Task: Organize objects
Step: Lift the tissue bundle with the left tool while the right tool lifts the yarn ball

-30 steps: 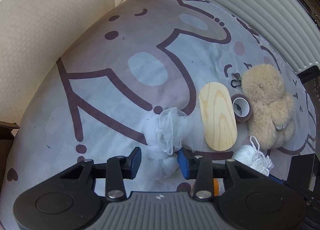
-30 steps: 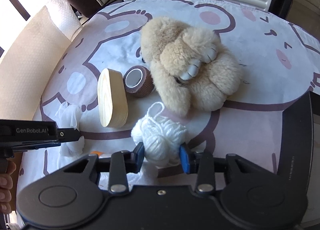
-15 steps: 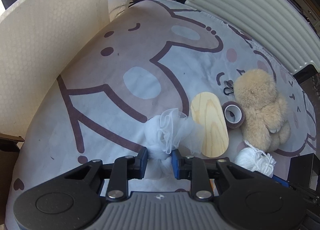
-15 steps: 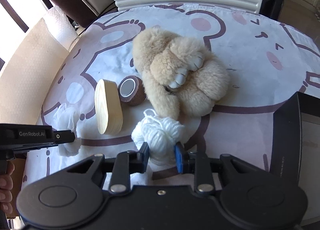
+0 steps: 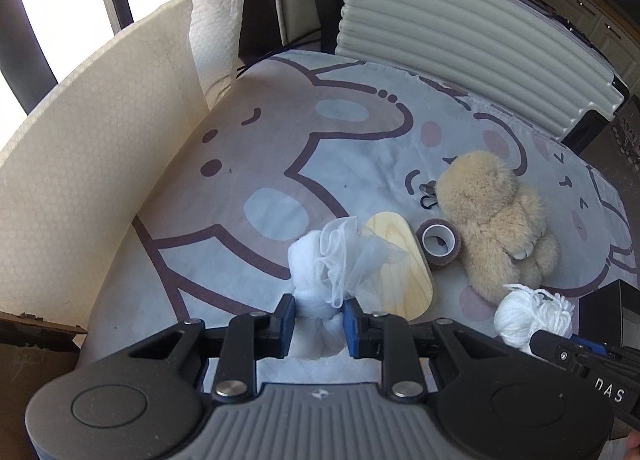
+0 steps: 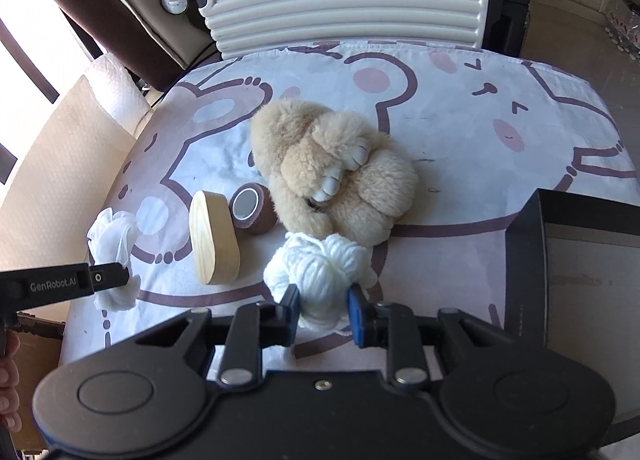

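Biggest change first: both my tools now have a load & both are coming up off the tabletop (image 6: pixel 460 72). In the earlier views the jaws stood wide round their targets, resting on the cloth; they've just been closing, and now each is clamped.

Left tool (image 5: pixel 318 326): shut tight on the knot end of the mesh bag (image 5: pixel 340 260). The bag hangs up in front of the cam, its frill covering part of the wood lid (image 5: pixel 404 284), which earlier showed whole. The right cam shows the bag's lower end near the cloth; can't tell if it's fully clear.

Right tool (image 6: pixel 322 310): shut on the yarn (image 6: pixel 320 268), pads squeezing the ball's near side. The yarn reads closer to the cam vs before, w/ a strand trailing.

Unmoved: plush (image 6: pixel 332 172), tape roll (image 6: pixel 250 206), wood lid, all in the same cluster mid-tabletop. Black bin (image 6: pixel 524 260) sits at the right edge, right next to the yarn.

Meaning for the task, my guess: pick phase is done for 2 items, carry is next. The bin looks like the likely drop spot, but nothing confirms it. Both loads are soft, so the grip may slip or the strand may snag on the plush. 3 items left to sort.
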{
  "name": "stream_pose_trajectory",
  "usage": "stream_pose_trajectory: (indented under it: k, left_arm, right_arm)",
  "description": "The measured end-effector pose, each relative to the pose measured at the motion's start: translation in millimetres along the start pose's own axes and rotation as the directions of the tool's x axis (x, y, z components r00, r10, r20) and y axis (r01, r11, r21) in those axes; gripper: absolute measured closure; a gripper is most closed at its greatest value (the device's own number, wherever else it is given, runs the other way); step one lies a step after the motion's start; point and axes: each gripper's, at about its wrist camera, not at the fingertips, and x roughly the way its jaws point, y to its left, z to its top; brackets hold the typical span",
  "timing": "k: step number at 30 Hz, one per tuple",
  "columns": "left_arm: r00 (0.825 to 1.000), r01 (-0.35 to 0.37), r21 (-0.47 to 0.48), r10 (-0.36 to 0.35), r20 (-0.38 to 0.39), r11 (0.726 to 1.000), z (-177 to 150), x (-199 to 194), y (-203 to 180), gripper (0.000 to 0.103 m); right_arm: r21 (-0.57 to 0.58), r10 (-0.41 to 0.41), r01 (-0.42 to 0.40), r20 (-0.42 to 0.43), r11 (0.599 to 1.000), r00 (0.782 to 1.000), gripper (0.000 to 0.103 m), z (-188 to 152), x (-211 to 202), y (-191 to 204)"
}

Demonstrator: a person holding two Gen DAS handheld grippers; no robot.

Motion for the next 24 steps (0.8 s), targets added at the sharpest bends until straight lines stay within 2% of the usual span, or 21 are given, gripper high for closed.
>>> stream_pose_trajectory:
  k: [12, 24]
  left_arm:
    - [0.996, -0.001, 0.092, -0.007, 0.085, 0.996, -8, -38, -14, 0.076]
    - [0.989, 0.017, 0.165, -0.041, 0.144, 0.986, -18, -69, -34, 0.076]
  right_arm:
    - [0.025, -0.014, 0.012, 0.099, 1.0, 0.995, 0.079, -6, -44, -6]
    - [0.063, -0.075, 0.066, 0.169, 0.996, 0.983, 0.08, -14, -83, -13]
